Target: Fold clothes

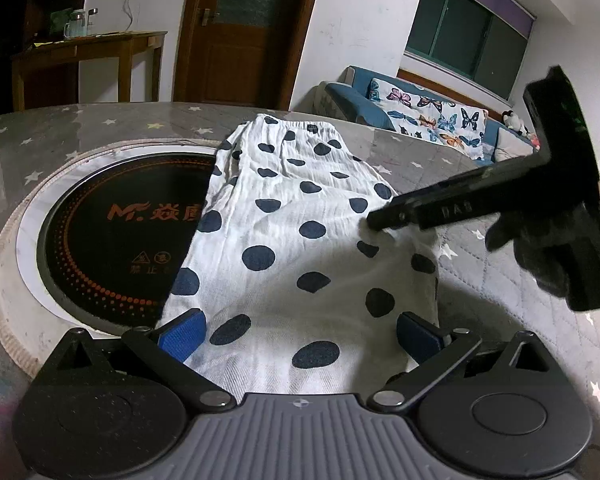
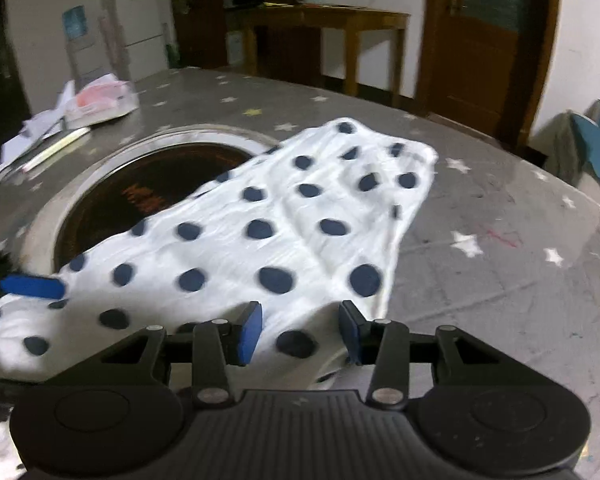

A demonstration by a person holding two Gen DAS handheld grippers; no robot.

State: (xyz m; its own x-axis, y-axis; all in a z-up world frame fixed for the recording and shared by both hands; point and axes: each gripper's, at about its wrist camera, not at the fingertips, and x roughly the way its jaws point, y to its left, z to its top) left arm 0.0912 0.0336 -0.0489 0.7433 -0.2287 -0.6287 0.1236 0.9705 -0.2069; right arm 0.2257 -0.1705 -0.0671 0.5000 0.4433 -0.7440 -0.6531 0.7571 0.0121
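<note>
A white garment with dark blue dots (image 1: 296, 240) lies on the grey star-patterned table, partly over the round cooktop; it also shows in the right wrist view (image 2: 268, 232). My left gripper (image 1: 300, 334) is open, its blue pads (image 1: 184, 336) wide apart over the garment's near end. My right gripper (image 2: 300, 330) has its pads (image 2: 250, 332) partly apart with a raised fold of the cloth between them. In the left wrist view the right gripper (image 1: 374, 222) pinches the garment's right edge and lifts it a little.
A round black induction cooktop (image 1: 112, 240) is set into the table (image 1: 500, 288) at the left. Papers and a white packet (image 2: 100, 104) lie at the table's far left. A sofa (image 1: 420, 120) stands behind the table.
</note>
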